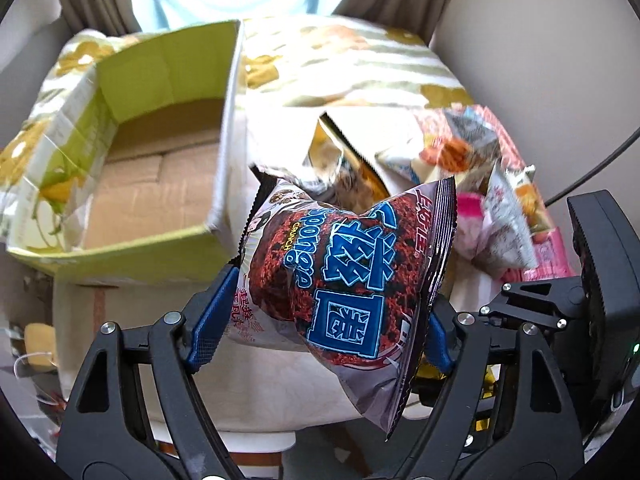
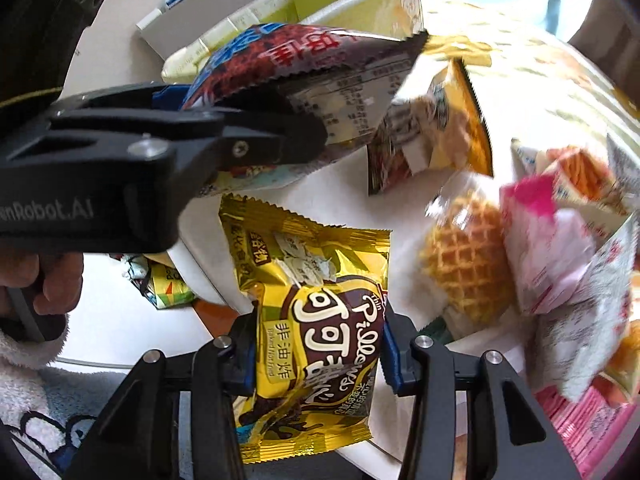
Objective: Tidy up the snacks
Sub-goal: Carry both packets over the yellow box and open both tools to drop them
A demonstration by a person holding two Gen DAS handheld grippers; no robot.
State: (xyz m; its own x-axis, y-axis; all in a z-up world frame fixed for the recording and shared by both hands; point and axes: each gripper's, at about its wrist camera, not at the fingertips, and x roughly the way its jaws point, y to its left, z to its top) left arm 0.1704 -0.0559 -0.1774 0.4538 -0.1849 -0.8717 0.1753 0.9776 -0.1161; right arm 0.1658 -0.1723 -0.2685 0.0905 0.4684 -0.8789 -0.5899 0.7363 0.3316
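A purple-grey "Sponge Crunch" snack bag (image 1: pixel 352 276) is clamped between the blue pads of the left gripper (image 1: pixel 320 316), held off the surface with its bottom corner hanging down toward the camera. Beyond it and to the left, an open green cardboard box (image 1: pixel 160 160) is seen, flaps up, brown floor bare. The box sits on a flower-patterned cloth (image 1: pixel 340 60). To the right of the held bag a loose pile of snack packets (image 1: pixel 480 184) lies on the cloth; print is blurred, pink and white wrappers are made out.

In the right wrist view, a gold "Pillows" cocoa snack pack (image 2: pixel 316 320) is pinched at its lower half by the right gripper (image 2: pixel 316 356), fingers closed on both side edges, pack upright and raised. The left gripper (image 2: pixel 168 136) is visible at upper left, with the Sponge Crunch bag (image 2: pixel 312 68) in it, back label facing this camera. A clear-wrapped waffle (image 2: pixel 464 260) lies just right of the gold pack, beside a pink packet (image 2: pixel 540 236). A hand (image 2: pixel 44 280) is seen at the left edge on the gripper handle.
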